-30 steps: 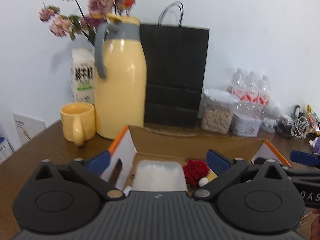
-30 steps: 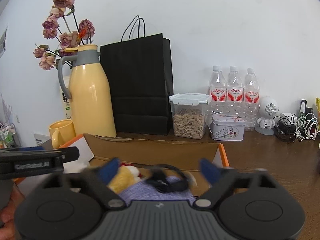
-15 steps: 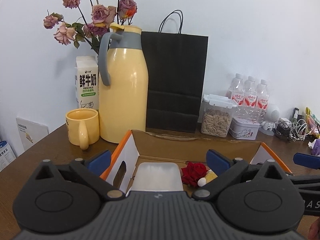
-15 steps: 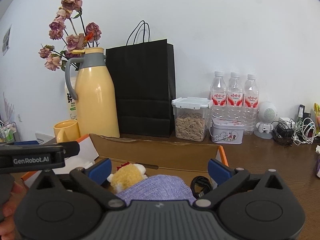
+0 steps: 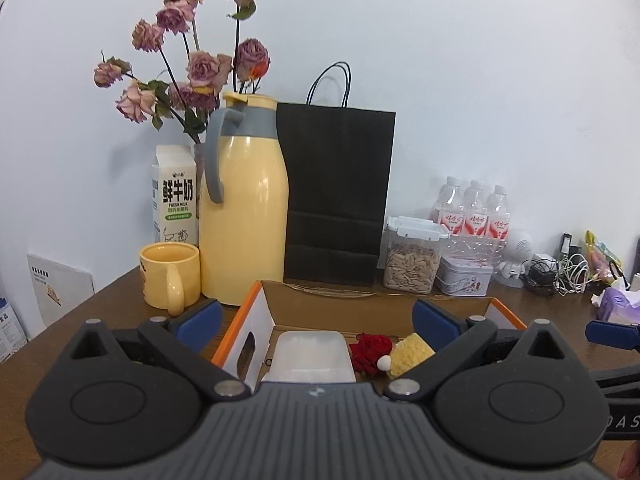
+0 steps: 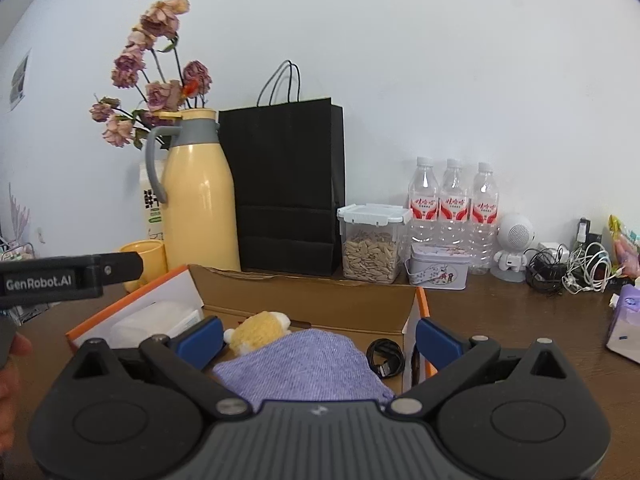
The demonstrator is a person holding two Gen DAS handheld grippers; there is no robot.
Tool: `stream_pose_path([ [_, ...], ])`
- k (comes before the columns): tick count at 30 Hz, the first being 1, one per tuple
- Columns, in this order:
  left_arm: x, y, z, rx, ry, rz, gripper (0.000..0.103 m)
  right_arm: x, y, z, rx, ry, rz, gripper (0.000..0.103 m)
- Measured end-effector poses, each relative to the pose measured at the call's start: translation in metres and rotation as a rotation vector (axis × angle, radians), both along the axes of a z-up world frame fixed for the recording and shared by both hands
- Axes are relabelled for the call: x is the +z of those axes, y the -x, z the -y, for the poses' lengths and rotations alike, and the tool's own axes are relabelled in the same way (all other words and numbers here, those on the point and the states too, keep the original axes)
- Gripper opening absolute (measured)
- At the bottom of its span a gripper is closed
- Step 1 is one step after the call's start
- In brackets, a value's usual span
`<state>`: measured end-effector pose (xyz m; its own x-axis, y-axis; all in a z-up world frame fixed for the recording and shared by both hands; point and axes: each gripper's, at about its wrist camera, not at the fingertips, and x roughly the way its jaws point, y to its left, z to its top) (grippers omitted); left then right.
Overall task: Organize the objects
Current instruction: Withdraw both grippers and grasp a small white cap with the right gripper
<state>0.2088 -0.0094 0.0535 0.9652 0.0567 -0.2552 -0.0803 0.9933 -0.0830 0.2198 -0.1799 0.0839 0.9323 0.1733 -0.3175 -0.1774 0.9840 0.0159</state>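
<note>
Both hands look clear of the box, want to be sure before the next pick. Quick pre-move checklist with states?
1. Right tongs empty: ok. Jaws have just been opening and stand wide, pads off the purple cloth below them.
2. Left tongs empty: ok, jaws wide apart, nothing pressed.
3. Items inside the cardboard box: ok. White plastic container, red rose, yellow plush and black cable sit within its walls.
4. Box flaps out of the way: ok, top is open.
5. Nearby tippable items: ok. Yellow mug and yellow jug stand upright, apart from the tongs.
6. Next object chosen: cannot tell.
</note>
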Motion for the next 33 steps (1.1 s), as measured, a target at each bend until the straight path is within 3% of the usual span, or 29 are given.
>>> stream_pose_path([
  [10, -0.003, 0.042, -0.006, -0.023, -0.039, -0.047, 0.103, 0.005, 0.054, 0.003, -0.006, 0.018, 0.026, 0.103],
  [22, -0.036, 0.085, -0.026, -0.03, -0.092, -0.191, 0.103, -0.034, 0.097, 0.0, 0.035, 0.06, -0.121, 0.103],
  [28, -0.053, 0.097, -0.034, -0.033, -0.079, -0.253, 0.103, -0.051, 0.108, -0.006, 0.064, 0.081, -0.19, 0.103],
  [33, -0.06, 0.102, -0.036, -0.043, -0.087, -0.278, 0.103, -0.058, 0.108, -0.014, 0.11, 0.07, -0.235, 0.096],
])
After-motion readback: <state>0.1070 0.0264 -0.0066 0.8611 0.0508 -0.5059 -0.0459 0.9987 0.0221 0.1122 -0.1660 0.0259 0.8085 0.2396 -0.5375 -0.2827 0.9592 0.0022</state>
